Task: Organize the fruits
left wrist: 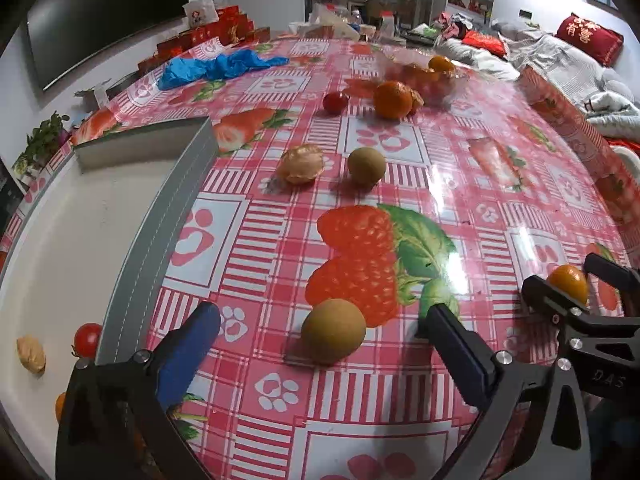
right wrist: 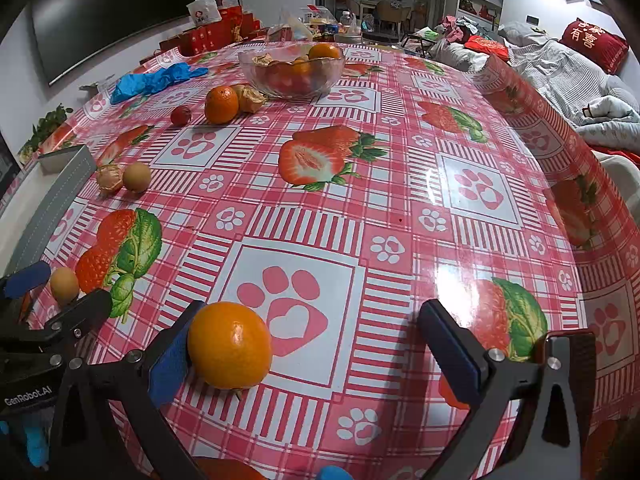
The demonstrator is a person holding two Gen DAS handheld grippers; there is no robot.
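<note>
My left gripper is open around a brown round fruit that lies on the tablecloth between its fingers. My right gripper is open, with a tangerine resting on the table against its left finger. A white tray with a grey rim sits at the left and holds a cherry tomato and a peel piece. Further off lie a second brown fruit, a peeled tangerine, a tomato and an orange.
A glass bowl with tangerines stands at the far side of the table. Blue gloves lie at the far left. Red boxes line the far edge. A sofa with bedding is to the right.
</note>
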